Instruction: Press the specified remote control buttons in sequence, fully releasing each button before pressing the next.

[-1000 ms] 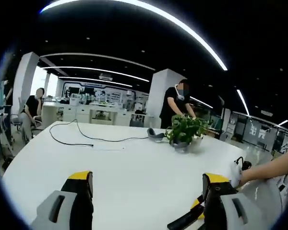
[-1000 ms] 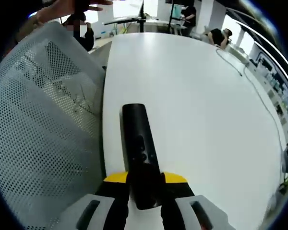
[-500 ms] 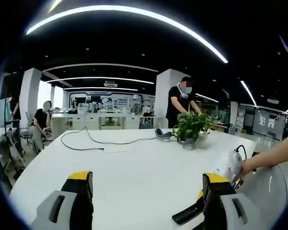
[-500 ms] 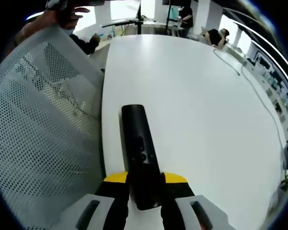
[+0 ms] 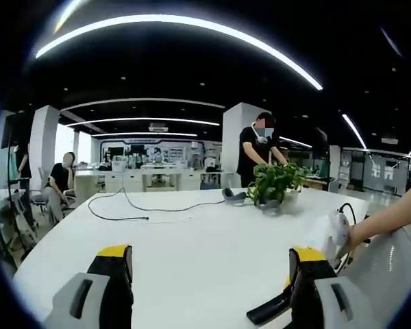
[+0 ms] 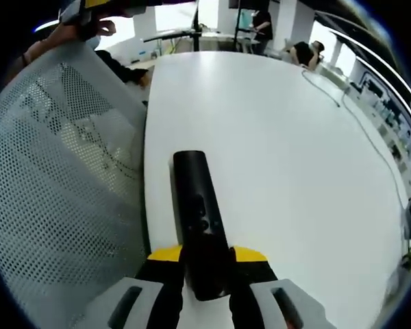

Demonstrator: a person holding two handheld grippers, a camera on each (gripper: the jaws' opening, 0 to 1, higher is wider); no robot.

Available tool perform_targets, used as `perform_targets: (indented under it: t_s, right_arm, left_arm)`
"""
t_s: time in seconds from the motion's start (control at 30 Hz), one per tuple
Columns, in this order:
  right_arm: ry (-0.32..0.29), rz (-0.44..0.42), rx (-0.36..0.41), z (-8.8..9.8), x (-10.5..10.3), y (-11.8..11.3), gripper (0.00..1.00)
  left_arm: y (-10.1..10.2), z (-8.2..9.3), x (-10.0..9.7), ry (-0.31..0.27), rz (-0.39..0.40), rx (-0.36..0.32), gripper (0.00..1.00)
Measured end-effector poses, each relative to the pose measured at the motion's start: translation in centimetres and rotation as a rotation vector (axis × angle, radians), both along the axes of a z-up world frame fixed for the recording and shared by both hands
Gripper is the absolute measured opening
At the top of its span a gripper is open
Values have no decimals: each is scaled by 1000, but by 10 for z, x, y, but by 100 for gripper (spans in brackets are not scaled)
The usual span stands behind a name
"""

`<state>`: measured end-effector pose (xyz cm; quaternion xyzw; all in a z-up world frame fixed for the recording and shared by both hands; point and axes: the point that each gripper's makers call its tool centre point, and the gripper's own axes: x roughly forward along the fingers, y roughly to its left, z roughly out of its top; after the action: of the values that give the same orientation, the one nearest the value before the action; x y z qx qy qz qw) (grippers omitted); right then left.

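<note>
R gripper (image 6: 207, 274) clamped on near end of black remote control (image 6: 198, 216), far end out over white table (image 6: 288, 151); no legible writing; L gripper (image 5: 209, 274) jaws wide apart, nothing held; potted plant (image 5: 274, 185), black cable (image 5: 133, 205) beyond.

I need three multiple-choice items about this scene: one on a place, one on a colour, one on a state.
1. Where is the potted plant?
A. on the white table
B. on the floor
C. on a chair

2. What colour is the remote control?
A. white
B. black
C. red

3. How is the right gripper?
A. open, holding nothing
B. shut on the cable
C. shut on the remote control

Key: 1 A, the pot stands on the tabletop; 2 B, its body is dark all over; 3 C, both fingers press its sides.
</note>
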<state>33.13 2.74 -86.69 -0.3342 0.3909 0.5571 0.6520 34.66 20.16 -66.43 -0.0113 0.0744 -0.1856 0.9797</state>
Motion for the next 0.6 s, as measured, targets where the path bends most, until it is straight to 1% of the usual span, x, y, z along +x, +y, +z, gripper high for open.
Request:
perform_targets:
  t_s: [0.1, 0.23, 0.37, 0.47, 0.5, 0.6]
  right_arm:
    - [-1, -3, 3, -1, 1, 0, 23]
    - [-2, -7, 17, 0, 1, 0, 23]
    - [-4, -2, 16, -1, 1, 0, 23]
    - [-2, 2, 12, -1, 1, 0, 23]
    - [5, -9, 14, -1, 1, 0, 23]
    - [2, 4, 8, -1, 1, 0, 23]
  left_arm:
    - [1, 1, 0, -9, 8, -3, 100]
    - [2, -3, 1, -1, 3, 33, 100]
    - [3, -1, 1, -10, 5, 15, 100]
    - [5, 0, 3, -4, 9, -10, 100]
    - [5, 0, 3, -3, 9, -11, 100]
    - [6, 0, 3, -7, 9, -6, 99]
